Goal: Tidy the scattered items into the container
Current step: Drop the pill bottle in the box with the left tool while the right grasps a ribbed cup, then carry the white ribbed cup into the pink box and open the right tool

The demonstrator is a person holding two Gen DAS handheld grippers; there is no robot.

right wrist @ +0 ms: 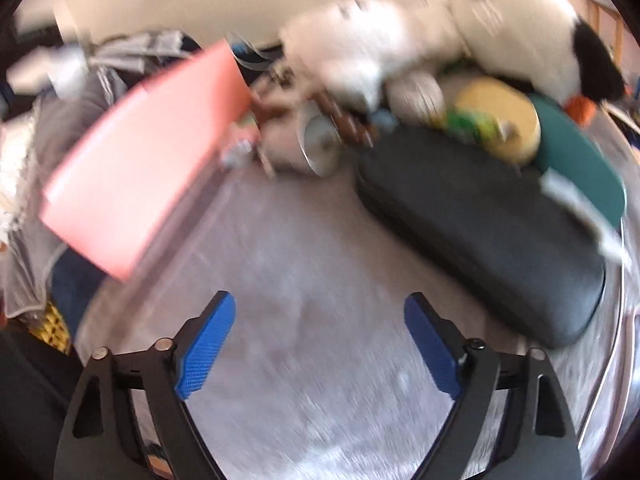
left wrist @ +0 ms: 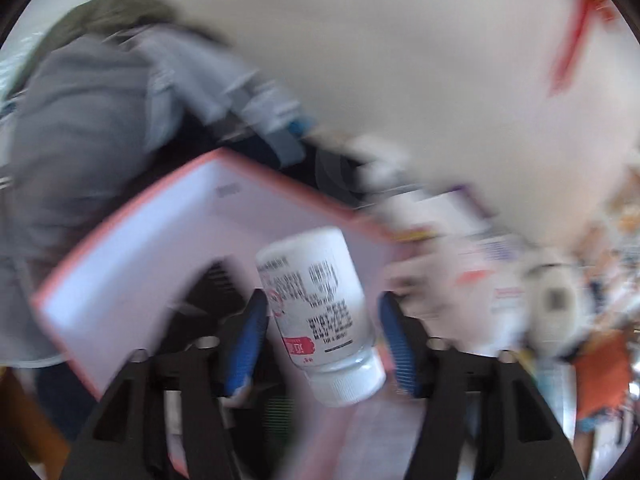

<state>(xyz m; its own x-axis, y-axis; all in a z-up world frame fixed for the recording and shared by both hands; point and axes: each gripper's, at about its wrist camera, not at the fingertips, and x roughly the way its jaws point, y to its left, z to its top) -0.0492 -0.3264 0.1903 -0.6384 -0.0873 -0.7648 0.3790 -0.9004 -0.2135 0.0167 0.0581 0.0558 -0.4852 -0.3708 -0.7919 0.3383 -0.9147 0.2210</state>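
In the left wrist view a white pill bottle [left wrist: 316, 300] with a printed label and a white cap hangs tilted between the blue pads of my left gripper [left wrist: 323, 298]. The left pad lies against the bottle's side, while a narrow gap shows at the right pad, so the jaws stand open around it. Behind and below it is the pink container [left wrist: 120, 264] with a pale inside. In the right wrist view the same pink container [right wrist: 140, 160] stands at the left. My right gripper [right wrist: 319, 300] is open over the grey surface with nothing between its fingers.
A long black case [right wrist: 480, 232] lies to the right, with a teal item [right wrist: 580, 168] and a yellow round thing [right wrist: 500, 120] behind it. A white-and-black plush toy [right wrist: 520, 20] and a tipped white cup [right wrist: 320, 140] sit at the back. Grey clothing [left wrist: 80, 120] is heaped at the left.
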